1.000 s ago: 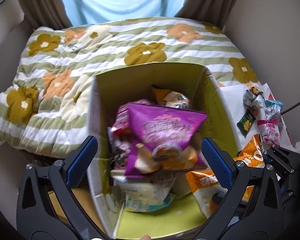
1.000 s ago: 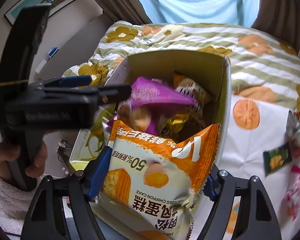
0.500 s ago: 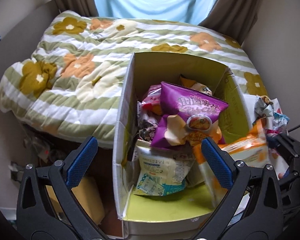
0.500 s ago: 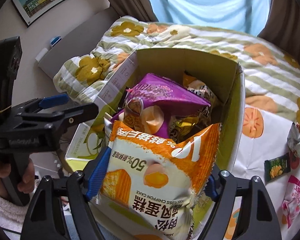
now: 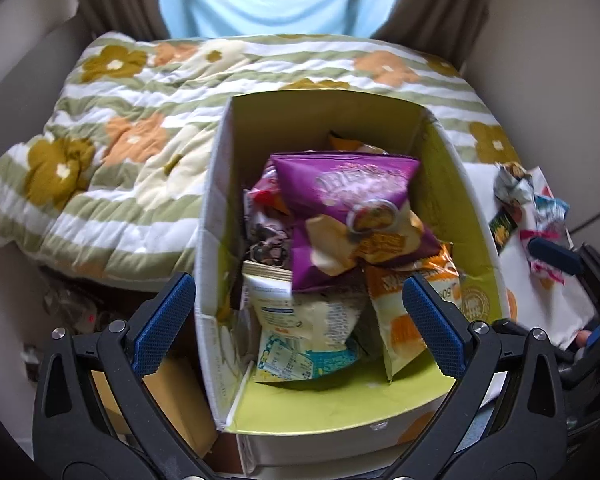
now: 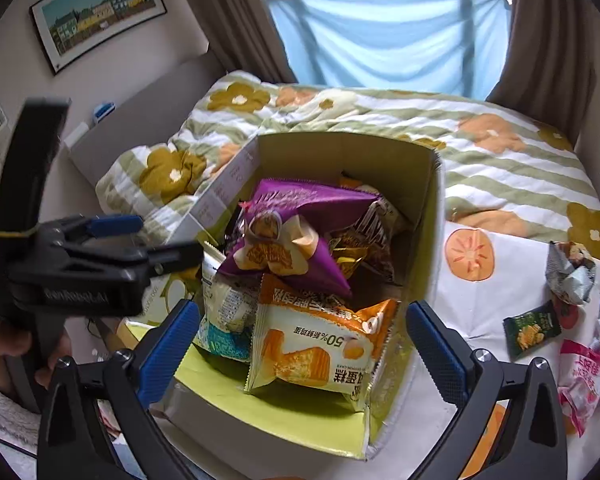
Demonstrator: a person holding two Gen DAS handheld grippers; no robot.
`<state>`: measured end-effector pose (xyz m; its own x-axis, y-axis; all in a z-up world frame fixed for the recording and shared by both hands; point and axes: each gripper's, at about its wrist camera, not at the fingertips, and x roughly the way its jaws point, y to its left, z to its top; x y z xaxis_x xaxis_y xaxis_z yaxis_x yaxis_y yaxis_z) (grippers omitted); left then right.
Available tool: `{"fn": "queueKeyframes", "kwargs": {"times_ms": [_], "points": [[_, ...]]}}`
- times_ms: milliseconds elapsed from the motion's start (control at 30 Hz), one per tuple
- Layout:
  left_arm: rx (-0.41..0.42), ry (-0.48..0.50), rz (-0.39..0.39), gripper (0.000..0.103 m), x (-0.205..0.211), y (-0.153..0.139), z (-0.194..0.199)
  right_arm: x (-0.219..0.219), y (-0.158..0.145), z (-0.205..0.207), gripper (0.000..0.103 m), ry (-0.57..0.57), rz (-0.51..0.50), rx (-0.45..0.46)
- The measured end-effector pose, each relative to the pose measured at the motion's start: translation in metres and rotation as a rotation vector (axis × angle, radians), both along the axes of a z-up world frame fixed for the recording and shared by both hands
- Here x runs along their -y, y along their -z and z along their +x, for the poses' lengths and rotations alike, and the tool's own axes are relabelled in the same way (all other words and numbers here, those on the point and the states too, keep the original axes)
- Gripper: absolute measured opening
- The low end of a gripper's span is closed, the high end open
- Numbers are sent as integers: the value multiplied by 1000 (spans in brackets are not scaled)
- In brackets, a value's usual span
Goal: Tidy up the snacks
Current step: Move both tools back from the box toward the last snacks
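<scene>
Behind the bed we see a pale blue sheet hung across the window between brown curtains, and a framed picture on the left wall. We note a quilt with green stripes and orange and mustard flowers covering the bed. An open cardboard box with a yellow-green lining stands at the near end of the bed, filled with snack bags.

We observe the right claw released, its blue pads spread wide; the jaws have just been opening. The orange chiffon cake packet lies in the near part of the box, below and between the pads, with neither pad pressing on it. A purple chip bag rests on top of the pile just behind it, and a white and teal packet sits to its left.

We see the left claw also released and empty, hovering over the near left corner of the box, one pad outside the left wall. A person's hand grips its handle.

Loose snacks remain on the white cloth right of the box: a small dark green packet, a silver wrapper and a pink packet.
</scene>
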<state>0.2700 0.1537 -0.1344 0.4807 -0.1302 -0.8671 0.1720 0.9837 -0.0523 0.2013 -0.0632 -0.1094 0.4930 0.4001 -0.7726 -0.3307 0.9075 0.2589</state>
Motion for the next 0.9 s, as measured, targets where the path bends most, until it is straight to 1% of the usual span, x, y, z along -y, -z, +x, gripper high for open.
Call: {"fn": "queueKeyframes", "kwargs": {"times_ms": [200, 333, 433, 533, 633, 733, 800, 867, 900], "points": [[36, 107, -28, 102, 34, -13, -2, 26, -18, -18, 103, 115, -22, 43], [81, 172, -27, 102, 66, -25, -8, 60, -31, -36, 103, 226, -67, 75], [106, 230, -21, 103, 97, -35, -13, 94, -39, -45, 103, 314, -86, 92], [120, 309, -17, 102, 134, -42, -15, 130, -45, -50, 103, 394, -107, 101], [123, 389, 14, 103, 181, -44, -11, 164, -47, -54, 103, 465, -142, 101], [95, 480, 71, 103, 228, -39, -5, 198, -43, -55, 103, 533, -163, 79], [69, 549, 89, 103, 256, -32, 0, 216, -39, -56, 103, 561, -169, 69], [38, 594, 105, 103, 280, -22, 6, 236, -32, -57, 103, 588, -169, 52], [15, 613, 130, 102, 297, -13, 12, 243, -28, -58, 103, 599, -169, 39]]}}
